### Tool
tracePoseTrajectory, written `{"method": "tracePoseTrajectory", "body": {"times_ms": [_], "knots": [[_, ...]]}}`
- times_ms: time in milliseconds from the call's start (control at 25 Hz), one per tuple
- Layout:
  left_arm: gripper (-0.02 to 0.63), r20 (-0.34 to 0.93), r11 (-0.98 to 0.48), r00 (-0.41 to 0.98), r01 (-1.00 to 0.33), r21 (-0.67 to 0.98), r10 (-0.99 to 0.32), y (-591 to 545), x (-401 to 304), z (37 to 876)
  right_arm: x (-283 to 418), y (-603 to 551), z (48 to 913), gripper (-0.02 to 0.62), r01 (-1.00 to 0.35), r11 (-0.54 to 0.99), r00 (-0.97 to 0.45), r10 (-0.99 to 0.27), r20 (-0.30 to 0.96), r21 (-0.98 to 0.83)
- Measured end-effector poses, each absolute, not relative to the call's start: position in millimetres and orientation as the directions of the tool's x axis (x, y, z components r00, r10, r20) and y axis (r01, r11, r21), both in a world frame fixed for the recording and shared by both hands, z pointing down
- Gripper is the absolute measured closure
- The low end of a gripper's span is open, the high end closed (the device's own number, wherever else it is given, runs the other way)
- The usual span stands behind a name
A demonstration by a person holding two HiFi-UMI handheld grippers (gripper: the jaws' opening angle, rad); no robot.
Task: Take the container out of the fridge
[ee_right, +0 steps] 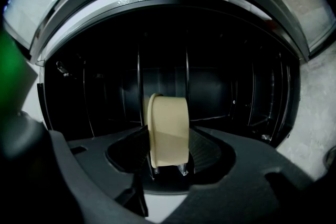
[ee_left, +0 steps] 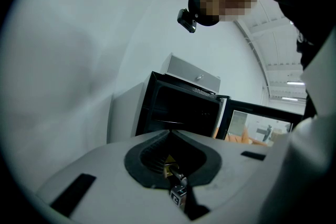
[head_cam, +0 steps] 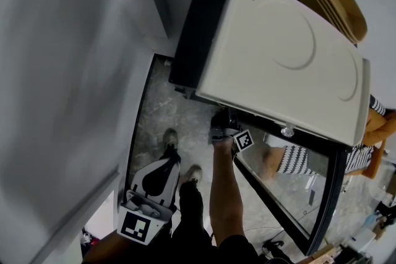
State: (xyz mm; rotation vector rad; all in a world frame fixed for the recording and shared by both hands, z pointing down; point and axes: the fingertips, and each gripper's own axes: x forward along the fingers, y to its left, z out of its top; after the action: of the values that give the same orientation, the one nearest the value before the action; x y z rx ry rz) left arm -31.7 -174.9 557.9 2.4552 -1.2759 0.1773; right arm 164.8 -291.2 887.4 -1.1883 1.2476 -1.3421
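Inside the fridge (ee_right: 94, 92), our right gripper's (ee_right: 167, 129) jaws clamp the container (ee_right: 169, 113).
We see it cream, cylindrical, rimmed; left gripper's (ee_left: 169, 132) jaws closed, empty.

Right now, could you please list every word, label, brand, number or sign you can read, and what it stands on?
None: no readable text anywhere.
The marker cubes carry only black-and-white square patterns, no letters.
The beige container and the fridge top show no print.
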Motion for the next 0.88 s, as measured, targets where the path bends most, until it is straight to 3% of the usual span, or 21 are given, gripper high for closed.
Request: {"method": "tracePoseTrajectory", "body": {"times_ms": [880], "knots": [[0.598,0.249,-0.530,0.588,-0.806,0.264,-0.769,-171,-27,546,164,-267,884,0.394,0.023,-0.072,-0.104,-0.992,0.069,-0.997]]}}
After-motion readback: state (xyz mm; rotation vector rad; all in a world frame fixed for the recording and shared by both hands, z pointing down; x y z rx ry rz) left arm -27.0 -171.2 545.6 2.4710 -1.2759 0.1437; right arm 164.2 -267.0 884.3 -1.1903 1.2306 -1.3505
